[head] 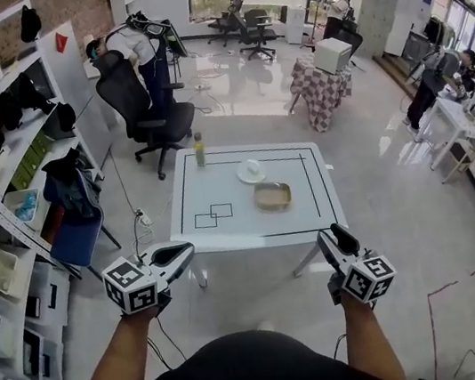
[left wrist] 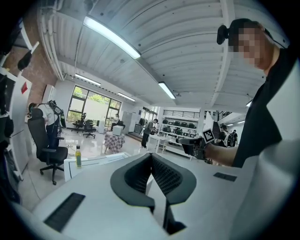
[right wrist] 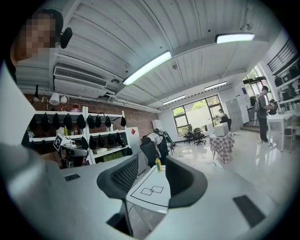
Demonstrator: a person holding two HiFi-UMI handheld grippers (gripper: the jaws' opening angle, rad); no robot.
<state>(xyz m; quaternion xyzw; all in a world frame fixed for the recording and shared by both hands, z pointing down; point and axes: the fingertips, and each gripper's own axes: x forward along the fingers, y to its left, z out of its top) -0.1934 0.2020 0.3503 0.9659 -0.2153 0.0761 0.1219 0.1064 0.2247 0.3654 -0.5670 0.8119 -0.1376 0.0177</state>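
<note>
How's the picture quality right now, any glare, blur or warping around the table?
Head view: heavy fisheye warping bends the shelves; window glare whitens the floor beyond the table, which itself reads clear. Left gripper view: the ceiling lights blow out, left tongs sharp, corners black. Right gripper view: table crisp between the right tongs, no blur.

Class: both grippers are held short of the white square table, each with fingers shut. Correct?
No. The right gripper view shows the fingers of the right gripper apart; only those of the left gripper are shut. Both are held short of the white square table.
</note>
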